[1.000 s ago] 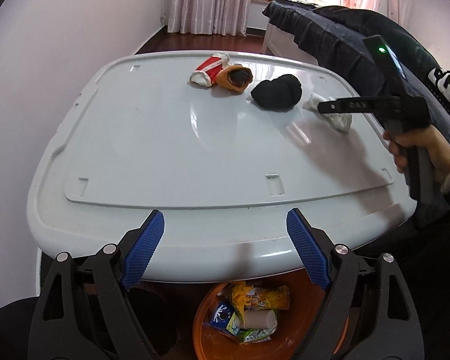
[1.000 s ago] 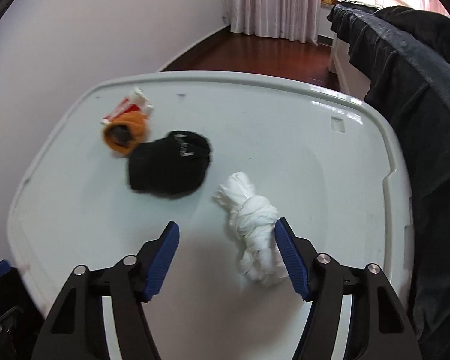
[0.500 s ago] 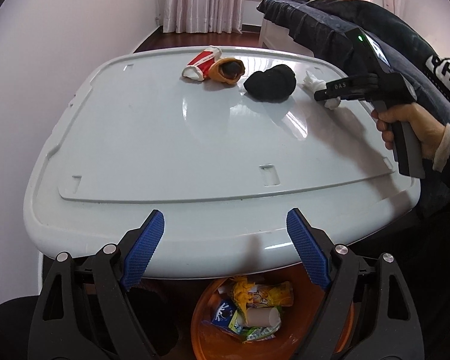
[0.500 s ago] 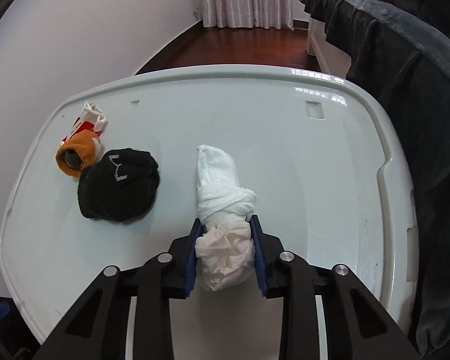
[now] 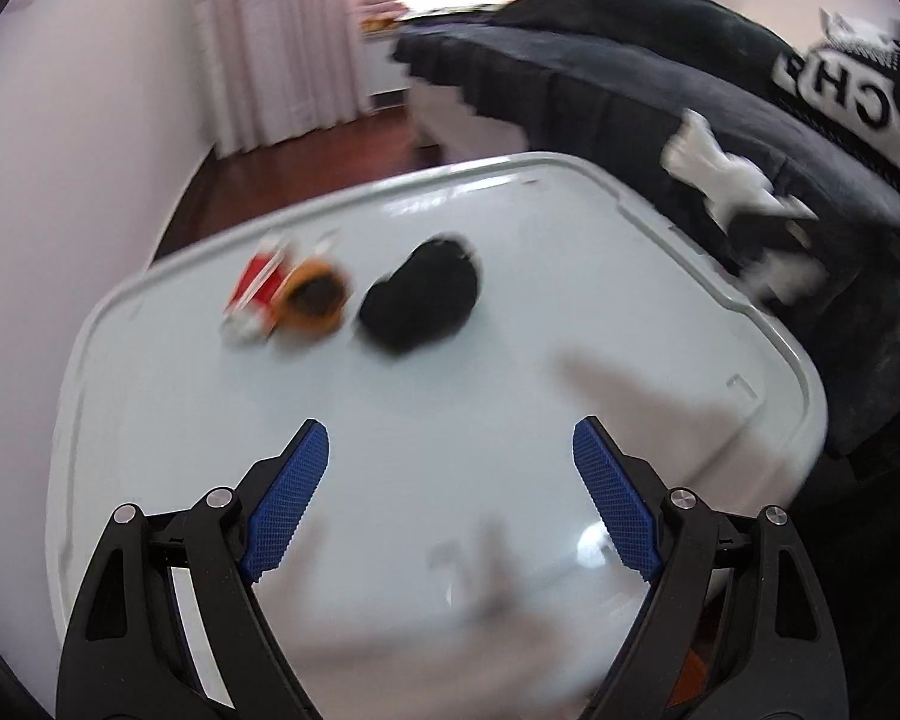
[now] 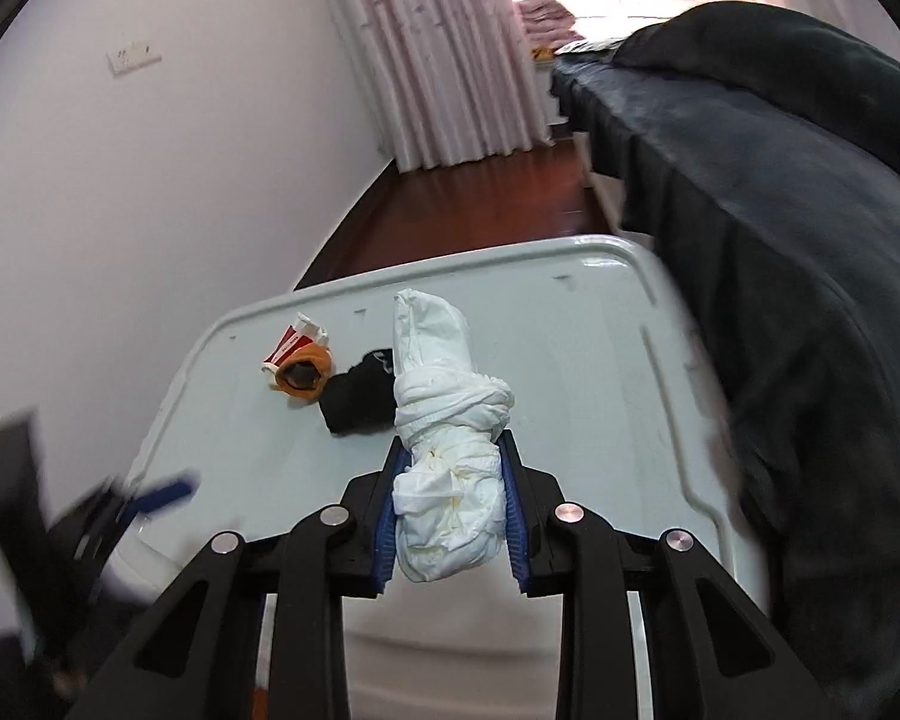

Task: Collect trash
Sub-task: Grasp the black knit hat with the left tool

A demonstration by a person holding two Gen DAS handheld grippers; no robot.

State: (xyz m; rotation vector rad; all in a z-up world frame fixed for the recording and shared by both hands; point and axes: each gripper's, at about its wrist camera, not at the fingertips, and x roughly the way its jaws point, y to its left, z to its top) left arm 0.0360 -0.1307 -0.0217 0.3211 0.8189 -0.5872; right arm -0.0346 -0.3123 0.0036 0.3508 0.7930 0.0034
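The left wrist view is smeared with motion blur: the carton (image 5: 257,294), the orange piece (image 5: 313,300) and the black wad (image 5: 421,295) on the white lid (image 5: 510,390) show only as soft shapes. The right gripper there is a dark blur at the right edge, so its jaws cannot be made out in that view, though the white bundle (image 5: 723,177) shows as a pale streak against the dark cloth (image 5: 630,102). In the right wrist view the left gripper (image 6: 150,495) is cut off at the lower left, one blue pad smeared.

The right gripper (image 6: 450,525) is pinching the bundle (image 6: 444,420), its blue pads pressed against both sides of the lower, crumpled part. The bundle is held above the lid (image 6: 570,360). Its long axis runs along the fingers, with the knotted middle and smooth far end pointing away from the camera. It hides part of the wad (image 6: 357,399), which lies just beside the orange piece (image 6: 303,375) and carton (image 6: 291,345).

The left gripper (image 5: 450,501) has its jaws spread wide over the lid, nothing between them
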